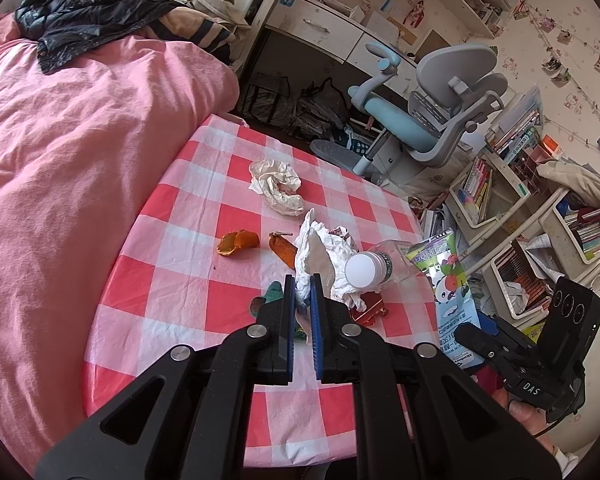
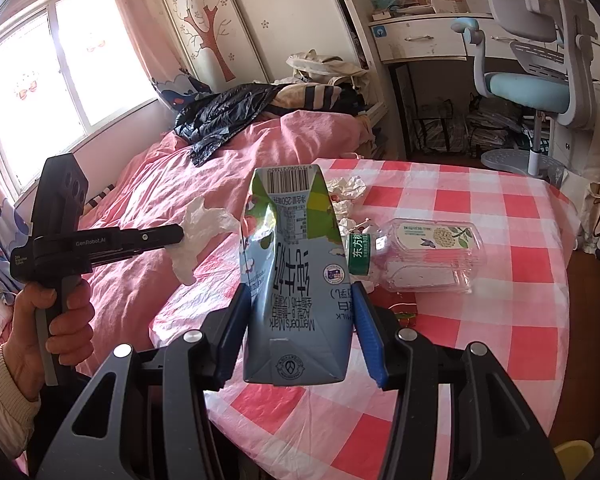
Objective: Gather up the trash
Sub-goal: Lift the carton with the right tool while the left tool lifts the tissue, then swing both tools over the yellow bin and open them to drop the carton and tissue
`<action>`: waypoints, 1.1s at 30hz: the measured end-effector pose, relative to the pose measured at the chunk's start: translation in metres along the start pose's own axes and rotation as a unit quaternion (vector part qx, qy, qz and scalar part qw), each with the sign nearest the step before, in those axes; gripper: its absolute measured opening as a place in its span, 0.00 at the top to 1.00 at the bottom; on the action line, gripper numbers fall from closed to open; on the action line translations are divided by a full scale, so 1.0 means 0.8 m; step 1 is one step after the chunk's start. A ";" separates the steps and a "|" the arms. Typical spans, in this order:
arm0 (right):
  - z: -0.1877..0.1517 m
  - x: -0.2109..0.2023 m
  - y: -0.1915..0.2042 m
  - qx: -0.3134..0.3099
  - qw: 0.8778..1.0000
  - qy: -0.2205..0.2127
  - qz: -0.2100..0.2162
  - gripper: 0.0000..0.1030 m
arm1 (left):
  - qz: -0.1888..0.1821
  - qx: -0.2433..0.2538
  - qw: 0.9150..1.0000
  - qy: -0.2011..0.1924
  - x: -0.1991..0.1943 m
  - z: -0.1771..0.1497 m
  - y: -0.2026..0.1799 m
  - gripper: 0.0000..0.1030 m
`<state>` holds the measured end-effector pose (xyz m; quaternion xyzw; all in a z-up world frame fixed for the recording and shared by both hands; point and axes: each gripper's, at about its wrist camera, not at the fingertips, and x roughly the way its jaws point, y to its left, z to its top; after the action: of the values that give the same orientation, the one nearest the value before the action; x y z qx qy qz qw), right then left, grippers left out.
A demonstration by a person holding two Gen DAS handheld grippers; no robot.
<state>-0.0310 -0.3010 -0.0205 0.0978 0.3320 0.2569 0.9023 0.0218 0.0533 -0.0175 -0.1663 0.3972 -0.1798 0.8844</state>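
Paper: white crumpled tissue point(image 1: 314, 258) sits pinched in my left tongs point(image 1: 301, 292), pads pressed together on its lower edge, at the centre of the left wrist view; in the right wrist view it hangs clear of the desk at left centre, over the pink bed point(image 2: 148, 208).
Carton: blue-and-green milk carton point(image 2: 292, 280) stands between my right tongs point(image 2: 298, 320), pads clamped on its two sides, base toward the camera, so I judge it is gripped across its width to keep it from slipping.
Why both are lifted: I judge each hand carries one piece, so two go to the bin in one trip; no bin shows in either view.
Desk: checked pink-and-white cloth point(image 1: 188, 240), round edge, filling the lower middle of both views.
Still lying there: another crumpled tissue point(image 1: 278, 186) upper centre, two orange peels point(image 1: 238, 242) mid-frame, a clear plastic bottle point(image 2: 424, 256) on its side right of centre beside the carton, small wrappers point(image 1: 366, 308) near my left tongs.
Progress: several pieces remain, so my judgement is the collecting is partway.
Risk: the tissue is held by a thin edge and might tear loose.
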 end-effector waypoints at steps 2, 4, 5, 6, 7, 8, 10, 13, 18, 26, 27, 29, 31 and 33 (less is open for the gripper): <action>0.003 -0.002 0.000 0.001 1.000 -0.004 0.000 0.52 | -0.002 0.000 1.000 0.000 0.001 0.000 -0.002 0.93; 0.004 -0.005 -0.001 0.004 1.000 -0.010 0.001 0.52 | -0.005 0.003 1.000 0.001 0.002 0.002 -0.008 0.93; 0.004 -0.008 -0.002 0.005 1.000 -0.014 0.001 0.52 | -0.006 0.004 1.000 0.002 0.003 0.002 -0.010 0.93; 0.004 -0.011 -0.003 0.008 1.000 -0.018 0.000 0.52 | -0.008 0.005 1.000 0.002 0.004 0.003 -0.013 0.93; 0.005 -0.014 -0.004 0.010 1.000 -0.022 0.000 0.51 | -0.012 0.005 1.000 0.002 0.004 0.003 -0.016 0.93; 0.006 -0.018 -0.005 0.012 1.000 -0.025 -0.001 0.51 | -0.017 0.004 1.000 0.002 0.005 0.003 -0.018 0.93; 0.008 -0.028 -0.007 0.017 0.999 -0.035 -0.005 0.52 | -0.025 0.003 1.000 0.002 0.007 0.003 -0.023 0.93; 0.011 -0.053 -0.017 0.027 0.998 -0.059 -0.011 0.52 | -0.038 0.011 0.999 0.003 0.012 -0.001 -0.034 0.93; -0.001 -0.104 -0.043 0.033 0.996 -0.078 -0.042 0.52 | -0.059 0.046 0.997 0.012 0.027 -0.007 -0.082 0.93; -0.085 -0.212 -0.132 0.067 0.983 -0.071 -0.156 0.51 | -0.108 0.155 0.980 0.055 0.071 -0.050 -0.221 0.93; -0.099 -0.220 -0.144 0.078 0.980 -0.066 -0.169 0.51 | -0.113 0.170 0.977 0.063 0.079 -0.059 -0.243 0.93; -0.132 -0.229 -0.173 0.101 0.974 -0.050 -0.197 0.51 | -0.125 0.200 0.968 0.080 0.101 -0.080 -0.290 0.93; -0.164 -0.229 -0.202 0.127 0.967 -0.035 -0.216 0.51 | -0.138 0.224 0.960 0.100 0.126 -0.103 -0.338 0.93; -0.193 -0.226 -0.228 0.154 0.961 -0.022 -0.230 0.51 | -0.148 0.252 0.949 0.120 0.153 -0.128 -0.385 0.93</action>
<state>-0.1754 -0.5504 -0.1018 0.1619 0.3608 -0.0143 0.9184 -0.0380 -0.2881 -0.0264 0.0277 0.4136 -0.4213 0.8067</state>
